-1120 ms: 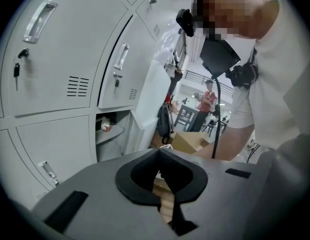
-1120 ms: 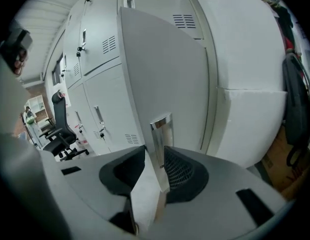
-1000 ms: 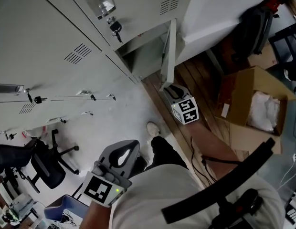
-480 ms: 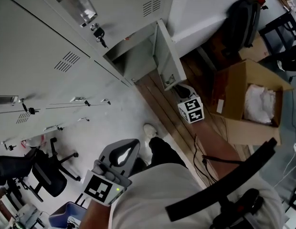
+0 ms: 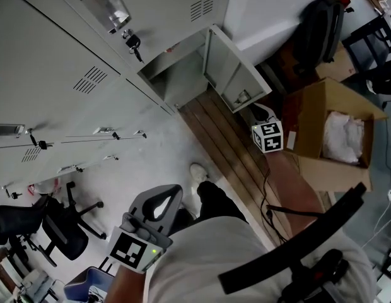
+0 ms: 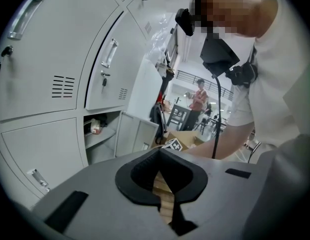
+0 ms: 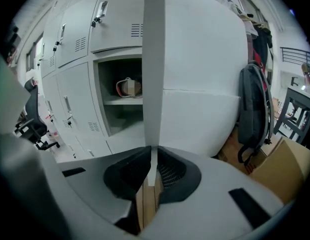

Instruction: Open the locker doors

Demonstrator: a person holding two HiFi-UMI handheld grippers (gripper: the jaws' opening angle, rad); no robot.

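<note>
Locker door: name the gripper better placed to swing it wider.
Right: the right gripper has just been closing its jaws on the locker door edge; the left gripper sits empty at the person's waist.

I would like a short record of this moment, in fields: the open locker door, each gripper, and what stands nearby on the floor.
Locker door: open, swung out over the wooden floor; neighbouring doors closed.
Compartment: shelf with a small object, too blurred to name.
Right gripper: jaws have just been closing and are now shut on the door's free edge.
Left gripper: jaws together, nothing between them, held low by the person's body.
Floor nearby: open cardboard box; dark backpack by the wall.
</note>
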